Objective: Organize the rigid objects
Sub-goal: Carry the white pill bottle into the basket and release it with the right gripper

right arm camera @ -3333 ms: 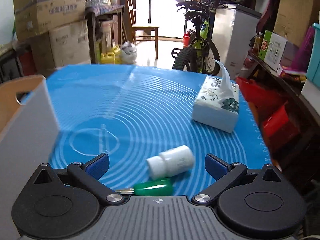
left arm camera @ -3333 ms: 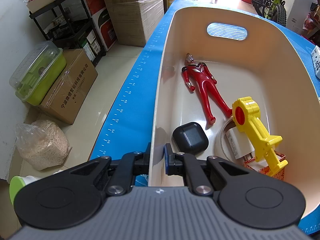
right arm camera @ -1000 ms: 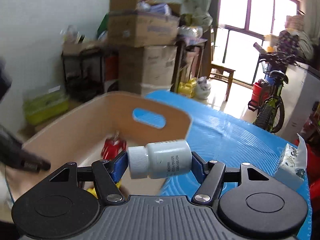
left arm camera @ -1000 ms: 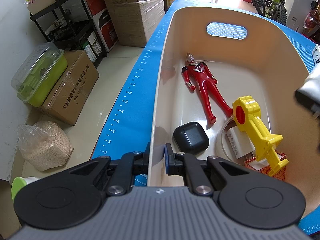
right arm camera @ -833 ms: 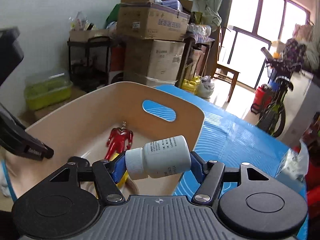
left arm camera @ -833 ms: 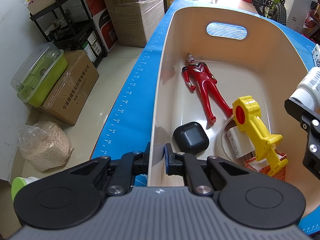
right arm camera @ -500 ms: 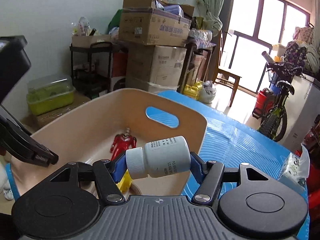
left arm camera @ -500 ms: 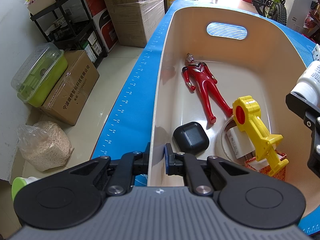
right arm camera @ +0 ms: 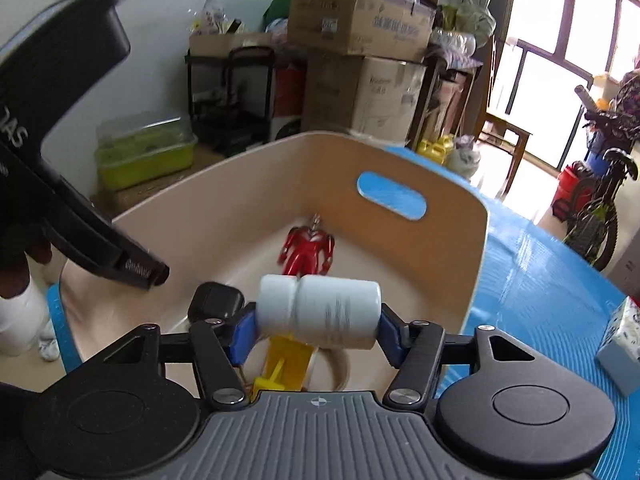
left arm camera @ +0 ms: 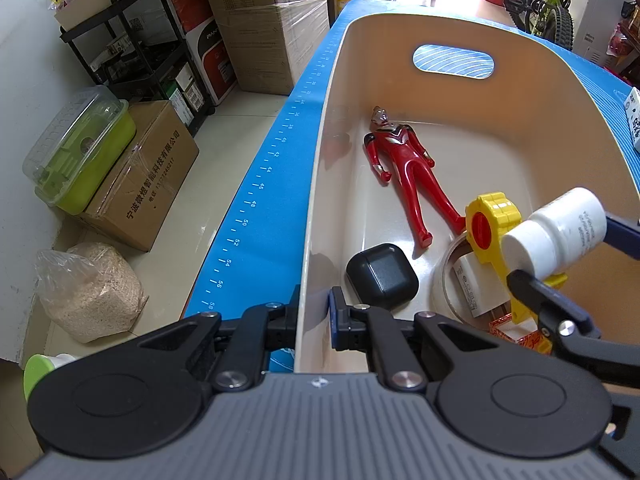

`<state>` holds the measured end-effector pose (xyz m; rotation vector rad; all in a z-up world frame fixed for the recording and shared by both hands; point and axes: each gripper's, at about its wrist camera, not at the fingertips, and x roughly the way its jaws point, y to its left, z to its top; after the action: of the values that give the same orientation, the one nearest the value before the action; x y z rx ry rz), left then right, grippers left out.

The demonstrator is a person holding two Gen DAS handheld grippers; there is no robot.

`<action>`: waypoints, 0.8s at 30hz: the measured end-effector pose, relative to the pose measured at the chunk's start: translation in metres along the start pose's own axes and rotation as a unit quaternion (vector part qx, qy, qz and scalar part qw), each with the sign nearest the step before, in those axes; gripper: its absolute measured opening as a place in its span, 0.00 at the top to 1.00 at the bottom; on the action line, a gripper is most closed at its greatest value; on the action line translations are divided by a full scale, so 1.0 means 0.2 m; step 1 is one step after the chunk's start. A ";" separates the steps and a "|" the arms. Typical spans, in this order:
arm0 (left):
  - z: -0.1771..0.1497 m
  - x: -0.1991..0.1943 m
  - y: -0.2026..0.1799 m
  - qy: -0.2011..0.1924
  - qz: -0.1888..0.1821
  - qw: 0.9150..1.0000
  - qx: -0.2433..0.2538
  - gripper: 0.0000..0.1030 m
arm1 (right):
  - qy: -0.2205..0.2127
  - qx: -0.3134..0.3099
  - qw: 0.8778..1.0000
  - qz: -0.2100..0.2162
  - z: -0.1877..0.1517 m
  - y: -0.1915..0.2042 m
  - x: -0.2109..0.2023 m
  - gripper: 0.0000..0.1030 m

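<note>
My left gripper [left arm camera: 314,312] is shut on the near wall of the beige bin [left arm camera: 316,184], one finger inside and one outside. In the bin lie a red toy figure [left arm camera: 408,172], a black case [left arm camera: 382,276], a yellow toy [left arm camera: 492,228] and a tape roll [left arm camera: 444,280]. My right gripper [right arm camera: 318,328] grips a white bottle [right arm camera: 320,312] sideways by its cap and base. Its jaws are closing with the bottle between the pads. The white bottle [left arm camera: 556,236] hangs over the bin's right side, above the yellow toy.
The bin stands on a blue mat [right arm camera: 540,280] with a tissue pack [right arm camera: 620,344] to the right. Left of the table, on the floor, are a cardboard box [left arm camera: 140,176], a green lidded container [left arm camera: 76,152] and a bag of grain [left arm camera: 88,288].
My right gripper has carried the bottle leftward and down over the bin, and the bottle now lies level. The left gripper has stayed on the bin wall.
</note>
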<state>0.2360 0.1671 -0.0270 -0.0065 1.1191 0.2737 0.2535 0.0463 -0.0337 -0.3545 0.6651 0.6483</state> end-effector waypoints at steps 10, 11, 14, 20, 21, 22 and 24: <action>0.01 0.00 0.00 0.000 0.000 1.000 0.000 0.88 | 0.003 0.023 1.000 0.006 0.01 -0.04 -0.02 0.15; 0.01 0.00 0.00 0.000 0.000 1.000 0.000 0.88 | 0.000 0.027 1.000 0.003 0.02 -0.05 -0.04 0.10; 0.01 0.00 0.00 0.000 0.000 1.000 -0.001 0.88 | -0.016 0.041 0.999 -0.003 0.03 -0.10 -0.09 0.07; 0.00 0.00 0.00 0.000 -0.002 1.000 -0.002 0.88 | -0.047 0.075 0.996 -0.031 0.06 -0.24 -0.18 0.02; 0.01 0.00 0.00 0.000 -0.002 1.000 -0.002 0.88 | -0.050 0.084 0.995 -0.037 0.06 -0.27 -0.19 0.02; 0.01 0.00 0.00 0.000 -0.002 1.000 -0.002 0.88 | -0.052 0.092 0.993 -0.043 0.05 -0.31 -0.20 0.02; 0.01 0.00 0.00 0.000 -0.002 1.000 -0.003 0.88 | -0.053 0.104 0.992 -0.056 0.05 -0.38 -0.21 0.02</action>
<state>0.2372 0.1674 -0.0266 -0.0142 1.1186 0.2724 0.2810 -0.0241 0.0090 -0.1613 0.6000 0.4818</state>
